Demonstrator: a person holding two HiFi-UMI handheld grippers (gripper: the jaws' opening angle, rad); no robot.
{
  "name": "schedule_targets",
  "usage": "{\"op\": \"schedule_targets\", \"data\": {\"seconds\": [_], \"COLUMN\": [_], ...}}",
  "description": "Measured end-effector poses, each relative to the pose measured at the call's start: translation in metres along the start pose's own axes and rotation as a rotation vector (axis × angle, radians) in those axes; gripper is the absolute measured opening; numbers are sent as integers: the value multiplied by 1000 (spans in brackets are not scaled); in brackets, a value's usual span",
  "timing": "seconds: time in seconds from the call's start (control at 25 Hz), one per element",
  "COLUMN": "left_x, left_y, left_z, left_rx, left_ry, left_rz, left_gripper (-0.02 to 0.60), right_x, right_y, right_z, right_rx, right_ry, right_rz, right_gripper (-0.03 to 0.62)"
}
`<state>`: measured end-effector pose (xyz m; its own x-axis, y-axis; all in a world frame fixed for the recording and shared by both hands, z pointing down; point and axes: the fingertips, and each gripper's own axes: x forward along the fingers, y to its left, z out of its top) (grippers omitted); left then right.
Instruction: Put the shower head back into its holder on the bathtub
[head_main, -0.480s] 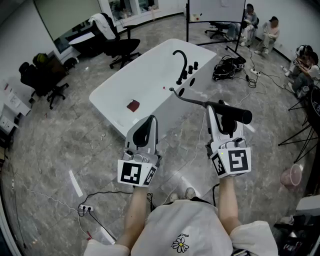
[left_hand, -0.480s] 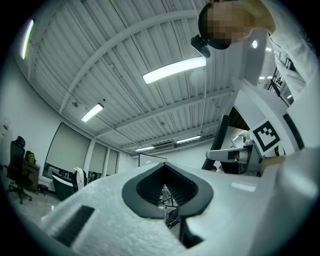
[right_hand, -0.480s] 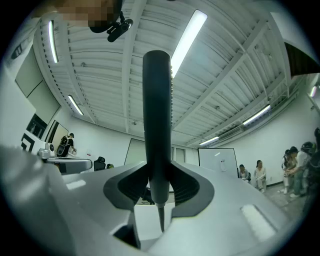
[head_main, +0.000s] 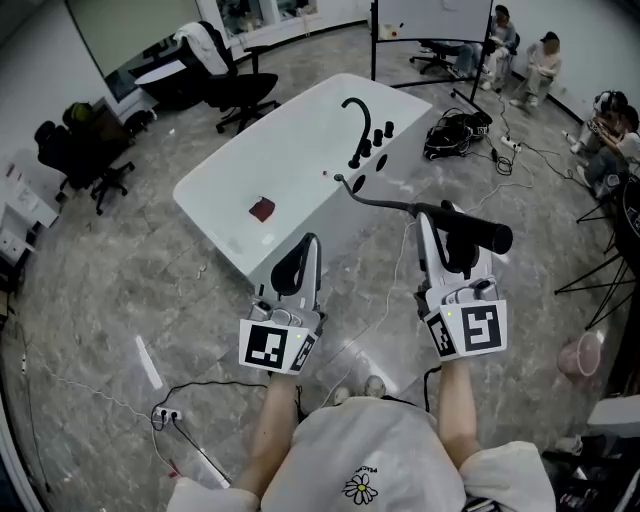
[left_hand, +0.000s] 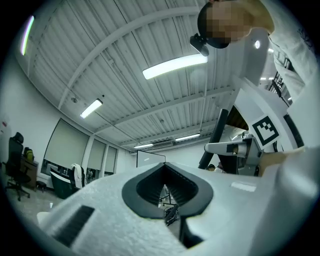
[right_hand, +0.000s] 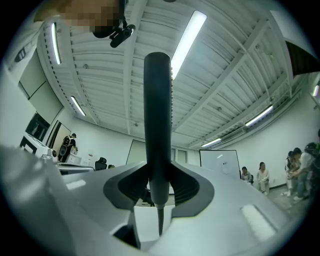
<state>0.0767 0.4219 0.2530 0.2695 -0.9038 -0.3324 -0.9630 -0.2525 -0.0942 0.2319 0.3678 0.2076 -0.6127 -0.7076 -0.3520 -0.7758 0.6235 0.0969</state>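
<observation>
- As we look down from the head view, we count two grippers: the left gripper (head_main: 304, 243) and the right gripper (head_main: 440, 224), each carrying one cube with square markers.
- In the left gripper view we see the left gripper (left_hand: 165, 192) with its jaws pressed together and nothing between them.
- In the right gripper view the right gripper (right_hand: 159, 186) is clamped on the dark handle of the one shower head (right_hand: 157, 125), which rises straight up out of the jaws.
- From above, the shower head (head_main: 482, 234) lies crosswise in the right gripper's jaws, its thick end sticking out to the right.
- It is held in the air, well short of the bathtub (head_main: 290, 150) and to the right of the left gripper.
- One black hose (head_main: 378, 201) runs from the shower head to the tub's rim.
- We count one bathtub, white, standing at an angle ahead of both grippers.
- On its far rim stand one curved black spout (head_main: 356, 108) and a row of small black knobs (head_main: 378, 137); we cannot tell which fitting is the holder.
- One small red thing (head_main: 262, 209) lies on the tub's floor.
- Left of the tub we count two black office chairs (head_main: 240, 95).
- At the upper right we see at least three seated people (head_main: 545, 58).
</observation>
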Motion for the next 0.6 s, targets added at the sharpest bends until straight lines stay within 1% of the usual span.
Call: {"op": "schedule_targets", "data": {"seconds": [0.08, 0.16, 0.24, 0.28, 0.4, 0.48, 0.6], "left_x": [11, 20, 25, 30, 64, 94, 125], "left_y": [-11, -18, -25, -29, -43, -48, -41], "left_z": [-7, -23, -45, -61, -113, -140, -176], "left_rx": [23, 46, 74, 97, 162, 163, 139], "left_ry": [32, 71, 107, 145, 297, 371, 445], "left_rz": [-27, -62, -110, -136, -186, -187, -157], "left_gripper": [3, 5, 118, 147, 172, 172, 172], "right_x": [0, 1, 2, 3, 8, 12, 15], "right_y": [-8, -10, -5, -4, -22, -41, -56], "right_z": [4, 7, 8, 9, 17, 25, 31], "right_rx": [13, 4, -18, -25, -13, 6, 19], "right_ry": [-10, -22, -32, -36, -38, -41, -53], "right_rz": [15, 27, 42, 51, 82, 112, 154], "right_gripper": [140, 140, 140, 140, 140, 140, 140]}}
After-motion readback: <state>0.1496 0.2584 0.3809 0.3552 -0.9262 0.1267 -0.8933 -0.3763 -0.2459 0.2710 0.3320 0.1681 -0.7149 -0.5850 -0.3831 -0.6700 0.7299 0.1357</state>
